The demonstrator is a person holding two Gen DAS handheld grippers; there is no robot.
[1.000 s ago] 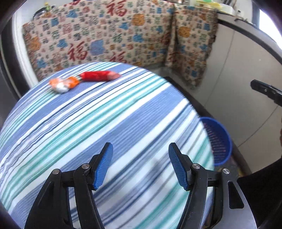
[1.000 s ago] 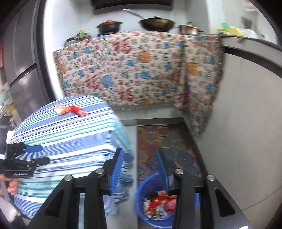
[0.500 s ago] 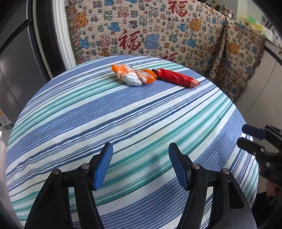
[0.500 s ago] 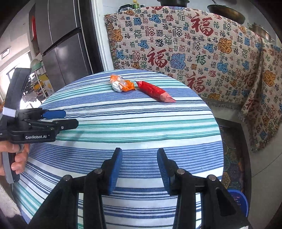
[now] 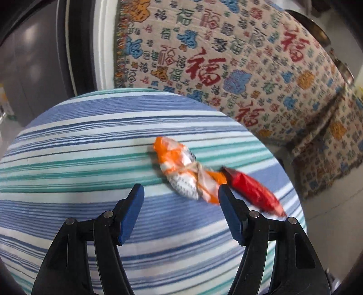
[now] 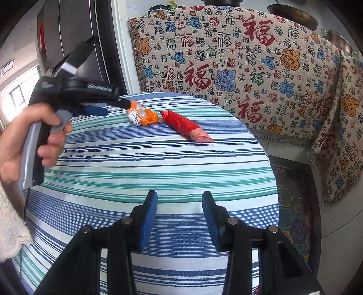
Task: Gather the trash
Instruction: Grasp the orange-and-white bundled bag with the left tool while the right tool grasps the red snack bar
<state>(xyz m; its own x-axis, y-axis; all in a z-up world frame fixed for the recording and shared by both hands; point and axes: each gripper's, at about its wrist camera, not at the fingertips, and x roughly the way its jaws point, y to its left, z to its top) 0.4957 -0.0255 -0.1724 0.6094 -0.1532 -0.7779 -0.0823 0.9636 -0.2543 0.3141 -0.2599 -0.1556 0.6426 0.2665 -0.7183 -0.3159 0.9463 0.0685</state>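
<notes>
Orange-and-white wrapper (image 5: 181, 172) and red packet (image 5: 251, 191) are left uncollected on the far tabletop; left gripper (image 5: 180, 211) jaws are opening, empty; right gripper (image 6: 179, 217) is held part-open, empty.

Glossy crinkled plastic wrappers (image 6: 142, 116) lie on a matt woven tablecloth (image 6: 158, 163).

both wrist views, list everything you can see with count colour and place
orange and white wrapper: one, crumpled, far side of the table
red wrapper: one, long, just right of the orange one
tablecloth: one, blue, teal and white stripes, covers the round table
patterned cloth: beige with red and blue characters, hangs behind the table
pans: at least two, dark and metal, above the cloth
patterned rug: one, dark, floor right of the table
fridge: one, dark grey, back left
left tool: black with blue pads, jaws opening, at the orange wrapper
right tool: black with blue pads, empty, near edge
hand: one, holds the left tool
</notes>
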